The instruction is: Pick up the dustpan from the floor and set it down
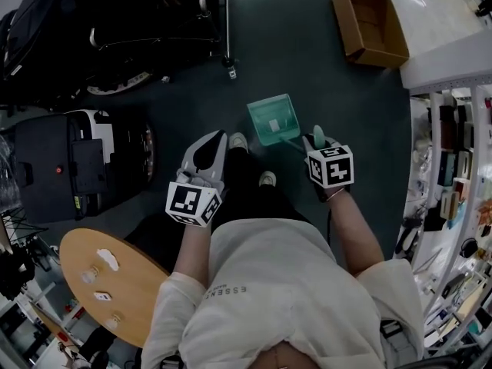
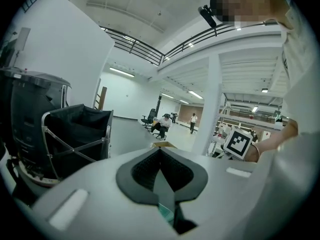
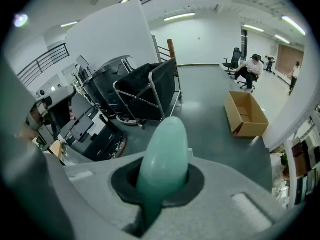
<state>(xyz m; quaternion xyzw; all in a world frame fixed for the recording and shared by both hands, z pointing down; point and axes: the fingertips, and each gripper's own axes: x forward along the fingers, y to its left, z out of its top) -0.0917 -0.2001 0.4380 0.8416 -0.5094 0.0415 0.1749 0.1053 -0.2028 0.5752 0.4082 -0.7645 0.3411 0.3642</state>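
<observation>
Head view: the right gripper [image 1: 318,140] is clamped on the handle of the teal plastic dustpan [image 1: 273,119]. The scoop hangs out ahead over the dark grey floor [image 1: 307,60], near the person's white shoe [image 1: 238,139]; whether its lip touches the floor I cannot tell. The left gripper [image 1: 209,151] is beside it, carrying nothing.

Left gripper view: its jaws are pressed together on nothing.

Right gripper view: the pads pinch the rounded handle end [image 3: 164,154]. Held so far from the scoop, the pan may twist or slip in the pinch and land tilted or on the shoe.
</observation>
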